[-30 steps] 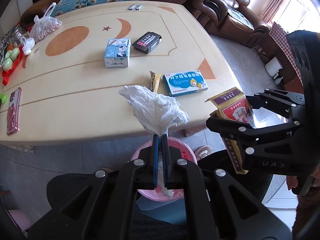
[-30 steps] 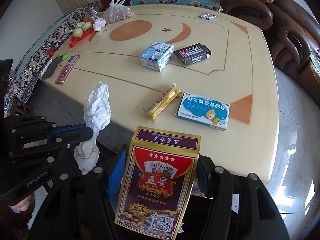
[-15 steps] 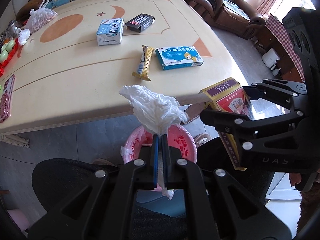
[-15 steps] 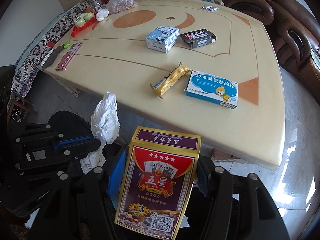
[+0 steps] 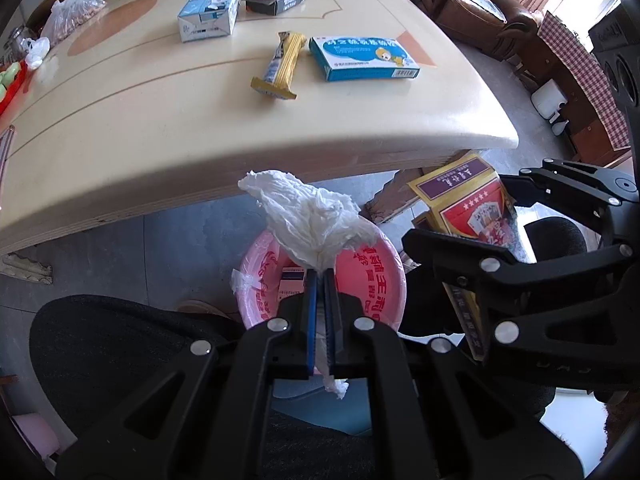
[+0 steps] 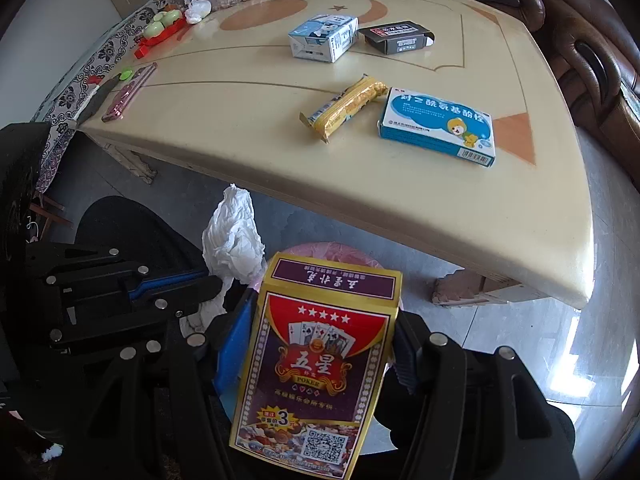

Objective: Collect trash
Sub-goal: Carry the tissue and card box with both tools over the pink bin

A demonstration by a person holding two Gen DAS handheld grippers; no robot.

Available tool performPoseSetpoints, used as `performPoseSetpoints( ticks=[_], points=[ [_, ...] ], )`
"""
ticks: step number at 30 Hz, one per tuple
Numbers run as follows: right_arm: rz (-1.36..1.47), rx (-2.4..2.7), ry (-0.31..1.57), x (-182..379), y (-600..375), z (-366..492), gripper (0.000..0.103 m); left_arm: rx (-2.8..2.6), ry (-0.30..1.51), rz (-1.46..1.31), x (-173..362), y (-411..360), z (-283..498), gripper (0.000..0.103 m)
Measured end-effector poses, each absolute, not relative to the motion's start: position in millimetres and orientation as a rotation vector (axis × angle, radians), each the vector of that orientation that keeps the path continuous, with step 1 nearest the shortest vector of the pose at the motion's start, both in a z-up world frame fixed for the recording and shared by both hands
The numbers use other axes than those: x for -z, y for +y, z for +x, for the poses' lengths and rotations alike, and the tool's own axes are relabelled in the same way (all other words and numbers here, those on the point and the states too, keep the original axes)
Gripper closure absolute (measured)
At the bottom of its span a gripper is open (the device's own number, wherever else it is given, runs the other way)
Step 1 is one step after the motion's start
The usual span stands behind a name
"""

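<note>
The left gripper (image 5: 319, 280) was clamped on a crumpled white tissue (image 5: 312, 216), its two blue pads pressed together on the lower part of the paper; the rest of the tissue stood up above the fingers, and a small tail hung out below them. The right gripper (image 6: 320, 320) was closed on a card box (image 6: 316, 360) printed in red, purple and gold with the word POKER; the box stood upright between the fingers and covered most of the gap. In the left wrist view the same box (image 5: 472, 216) appeared to the right of the tissue, held by the other tool.

Both grippers were off the edge of the table (image 5: 160, 128) and above the floor; directly under the tissue stood a pink bin (image 5: 360, 276) lined with a pink bag with red characters, and a small box lay inside it. In the right wrist view only a bit of the bin rim (image 6: 320, 246) was visible behind the card box.

On the table there remained a yellow snack wrapper (image 6: 344, 106), just beside a blue medicine box (image 6: 436, 124); farther away lay a light blue carton (image 6: 322, 38) and a black box (image 6: 396, 36), near each other.
</note>
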State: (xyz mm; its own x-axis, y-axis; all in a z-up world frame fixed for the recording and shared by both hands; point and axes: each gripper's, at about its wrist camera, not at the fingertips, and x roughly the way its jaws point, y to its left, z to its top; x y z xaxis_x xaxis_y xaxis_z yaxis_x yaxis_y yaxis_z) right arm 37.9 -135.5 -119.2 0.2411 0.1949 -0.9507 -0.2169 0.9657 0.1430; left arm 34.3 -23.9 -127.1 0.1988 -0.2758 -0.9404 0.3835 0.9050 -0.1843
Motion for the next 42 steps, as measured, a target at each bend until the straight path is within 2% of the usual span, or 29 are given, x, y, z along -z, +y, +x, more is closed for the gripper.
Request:
performPoseSetpoints(
  ticks=[29,42],
  points=[
    [0.071,-0.161,1.464,300,-149,28,0.044,0.412,1.542,0.06,291,-18,47,0.098],
    [0.092,-0.169,1.58,353,-151,34,0.044,0.348,1.678,0.047,335,-22,67,0.098]
  ],
)
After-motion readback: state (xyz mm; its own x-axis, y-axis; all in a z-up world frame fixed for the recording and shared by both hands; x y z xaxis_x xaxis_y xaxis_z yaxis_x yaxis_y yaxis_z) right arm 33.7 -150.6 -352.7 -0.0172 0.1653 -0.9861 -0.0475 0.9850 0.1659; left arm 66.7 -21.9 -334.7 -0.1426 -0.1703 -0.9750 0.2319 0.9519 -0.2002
